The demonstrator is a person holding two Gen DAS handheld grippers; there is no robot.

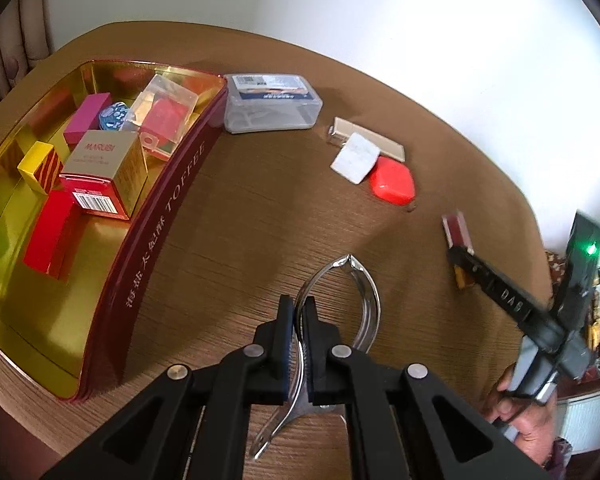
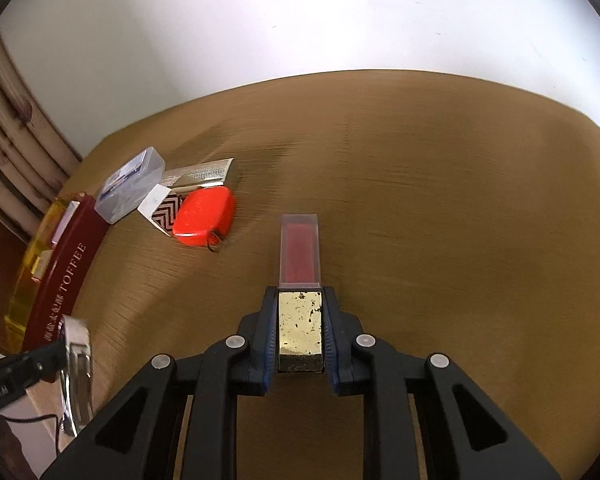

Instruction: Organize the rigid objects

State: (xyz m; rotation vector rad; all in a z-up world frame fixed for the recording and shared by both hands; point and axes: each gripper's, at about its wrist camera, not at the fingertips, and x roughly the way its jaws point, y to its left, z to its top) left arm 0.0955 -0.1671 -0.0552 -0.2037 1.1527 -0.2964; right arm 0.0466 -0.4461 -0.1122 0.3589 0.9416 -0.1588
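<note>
My left gripper (image 1: 298,304) is shut on the handle of a metal nail clipper (image 1: 352,292) and holds it over the brown table, right of the red toffee tin (image 1: 160,216). The tin holds several small boxes. My right gripper (image 2: 300,296) is shut on the gold base of a lip gloss tube (image 2: 299,248) with a clear red top, above the table. That gripper and the tube also show in the left wrist view (image 1: 458,250). The clipper shows blurred in the right wrist view (image 2: 78,360).
On the table lie a clear plastic case (image 1: 274,102), a beige box (image 1: 372,138), a white zigzag-patterned box (image 1: 356,158) and a red pouch (image 1: 392,180). A wall stands behind the table. The tin (image 2: 66,268) sits at the left.
</note>
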